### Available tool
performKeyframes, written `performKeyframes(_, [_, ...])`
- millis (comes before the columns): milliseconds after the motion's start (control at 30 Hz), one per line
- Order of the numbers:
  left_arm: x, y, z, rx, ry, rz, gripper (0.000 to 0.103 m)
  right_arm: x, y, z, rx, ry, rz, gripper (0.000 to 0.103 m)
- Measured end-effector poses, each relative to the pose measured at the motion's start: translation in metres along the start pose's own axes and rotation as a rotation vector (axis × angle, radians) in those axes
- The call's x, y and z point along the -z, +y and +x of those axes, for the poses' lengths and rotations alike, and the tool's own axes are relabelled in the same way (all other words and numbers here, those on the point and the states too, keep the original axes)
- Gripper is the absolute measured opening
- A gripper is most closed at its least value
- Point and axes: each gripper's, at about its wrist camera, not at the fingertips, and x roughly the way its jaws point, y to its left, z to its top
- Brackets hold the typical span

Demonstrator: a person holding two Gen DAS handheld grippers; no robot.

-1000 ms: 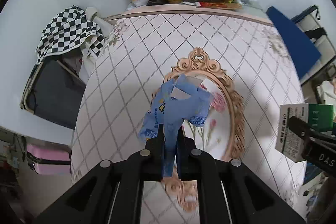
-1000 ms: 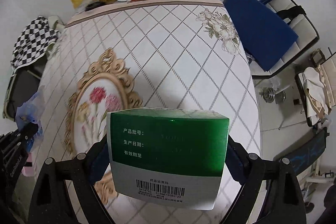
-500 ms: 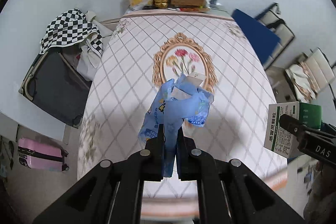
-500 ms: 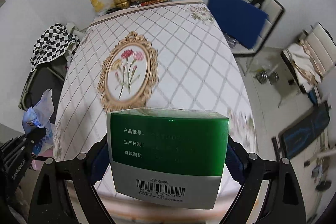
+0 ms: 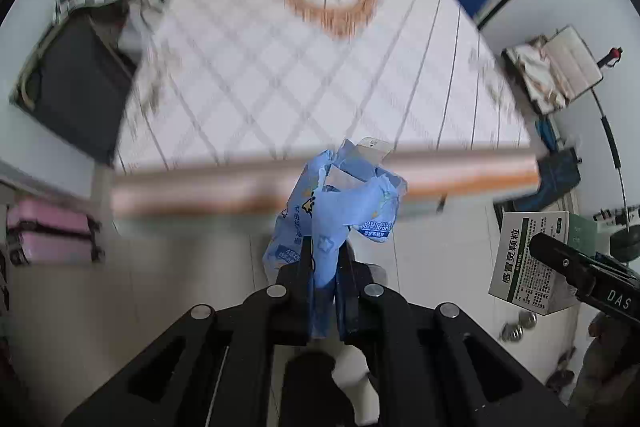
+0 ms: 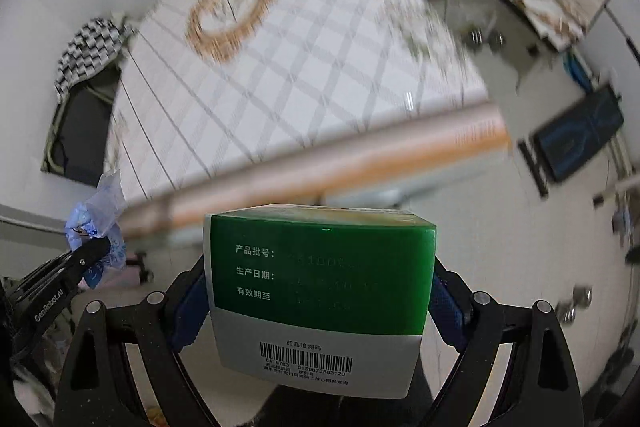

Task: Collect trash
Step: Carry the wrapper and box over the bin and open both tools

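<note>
Jaws: left gripper (image 5: 325,259) clamped on blue wrapper (image 5: 340,203) | right gripper (image 6: 320,291) clamped on green-and-white box (image 6: 316,291) | both off bench (image 5: 320,83) near edge, over floor (image 5: 180,267)

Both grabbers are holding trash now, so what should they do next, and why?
Probably carry both on to a bin, which no view shows. The left hand-held gripper is shut on the blue wrapper, the right hand-held gripper clamps the green box, and both hang over the floor past the table edge.

Patterned table (image 5: 320,75) (pink suitcase (image 5: 48,231) nearby)
</note>
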Motion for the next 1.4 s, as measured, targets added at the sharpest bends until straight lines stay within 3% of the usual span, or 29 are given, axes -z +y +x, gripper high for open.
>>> performKeyframes(233, [0.06, 0.0, 0.071, 0.059, 0.16, -0.062, 0.006, 0.059, -0.048, 0.088, -0.088, 0.189, 0.114, 0.093])
performKeyframes(433, [0.087, 0.013, 0.177, 0.107, 0.282, -0.19, 0.006, 0.088, -0.079, 0.206, -0.174, 0.3, 0.196, 0.093])
performKeyframes(600, [0.1, 0.037, 0.287, 0.115, 0.326, -0.284, 0.008, 0.101, -0.101, 0.33, -0.22, 0.348, 0.278, 0.093])
performKeyframes(800, [0.111, 0.061, 0.389, 0.159, 0.368, -0.29, 0.01, 0.105, -0.102, 0.435, -0.235, 0.362, 0.283, 0.093])
performKeyframes(833, [0.112, 0.063, 0.398, 0.163, 0.37, -0.285, 0.012, 0.107, -0.101, 0.452, -0.242, 0.361, 0.28, 0.094])
performKeyframes(867, [0.113, 0.068, 0.408, 0.159, 0.367, -0.282, 0.026, 0.108, -0.1, 0.466, -0.246, 0.362, 0.277, 0.094])
performKeyframes(900, [0.113, 0.07, 0.412, 0.159, 0.359, -0.28, 0.053, 0.109, -0.097, 0.481, -0.249, 0.364, 0.269, 0.095])
performKeyframes(933, [0.112, 0.074, 0.412, 0.156, 0.35, -0.281, 0.069, 0.108, -0.095, 0.489, -0.243, 0.364, 0.263, 0.095])
performKeyframes(967, [0.111, 0.078, 0.412, 0.147, 0.343, -0.281, 0.095, 0.109, -0.092, 0.499, -0.24, 0.359, 0.256, 0.095])
performKeyframes(1067, [0.113, 0.086, 0.406, 0.125, 0.338, -0.277, 0.099, 0.108, -0.086, 0.516, -0.26, 0.362, 0.247, 0.103])
performKeyframes(1167, [0.114, 0.087, 0.394, 0.083, 0.316, -0.263, 0.099, 0.108, -0.084, 0.514, -0.259, 0.355, 0.228, 0.103])
performKeyframes(1267, [0.115, 0.085, 0.376, -0.004, 0.26, -0.235, 0.099, 0.109, -0.076, 0.494, -0.19, 0.332, 0.157, 0.103])
performKeyframes(1400, [0.121, 0.077, 0.341, -0.093, 0.229, -0.197, 0.099, 0.114, -0.059, 0.448, -0.036, 0.287, -0.015, 0.103])
